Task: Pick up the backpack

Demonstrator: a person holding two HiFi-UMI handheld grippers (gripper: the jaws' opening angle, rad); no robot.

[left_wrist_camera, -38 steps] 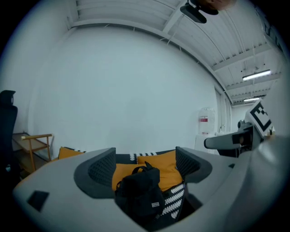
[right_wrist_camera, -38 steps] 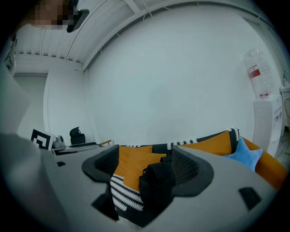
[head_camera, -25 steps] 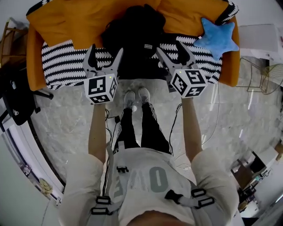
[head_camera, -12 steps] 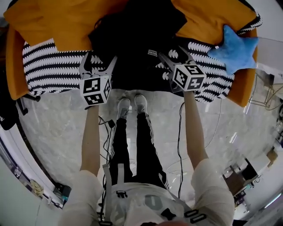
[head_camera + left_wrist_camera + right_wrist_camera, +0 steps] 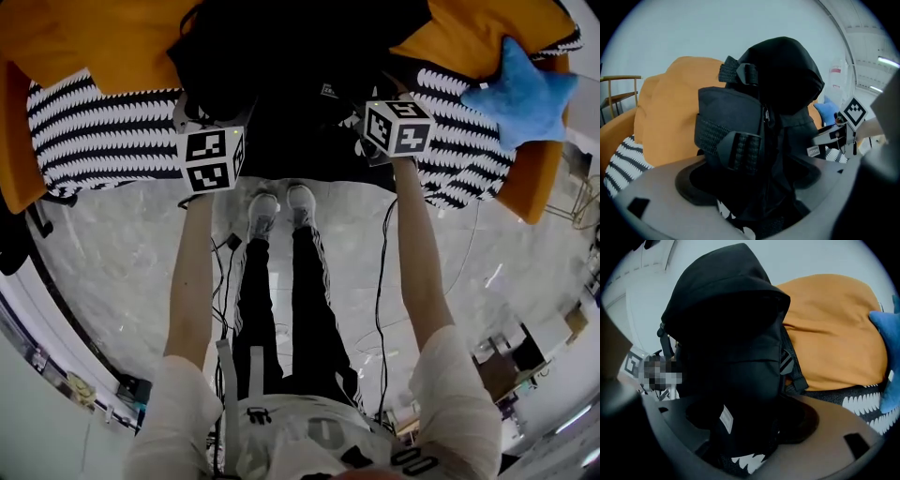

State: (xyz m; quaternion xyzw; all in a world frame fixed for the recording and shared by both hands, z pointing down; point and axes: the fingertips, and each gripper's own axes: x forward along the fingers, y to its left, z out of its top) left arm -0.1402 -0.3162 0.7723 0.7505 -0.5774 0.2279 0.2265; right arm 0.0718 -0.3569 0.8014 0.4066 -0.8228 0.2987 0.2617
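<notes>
Head view shows your left gripper (image 5: pixel 214 109) and right gripper (image 5: pixel 372 97) have pushed forward onto the backpack (image 5: pixel 281 66) at twelve o'clock on the sofa (image 5: pixel 94 37), each claw spread around black fabric, seemingly not yet clamped, so closing comes next.

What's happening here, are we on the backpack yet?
A person stands facing an orange sofa and reaches both grippers into the black backpack, which stands upright on a black-and-white blanket. The left gripper and the right gripper each have the backpack's lower part between their jaws, one on each side. Whether either has clamped down cannot be told. The backpack rests on the sofa, not yet lifted.
</notes>
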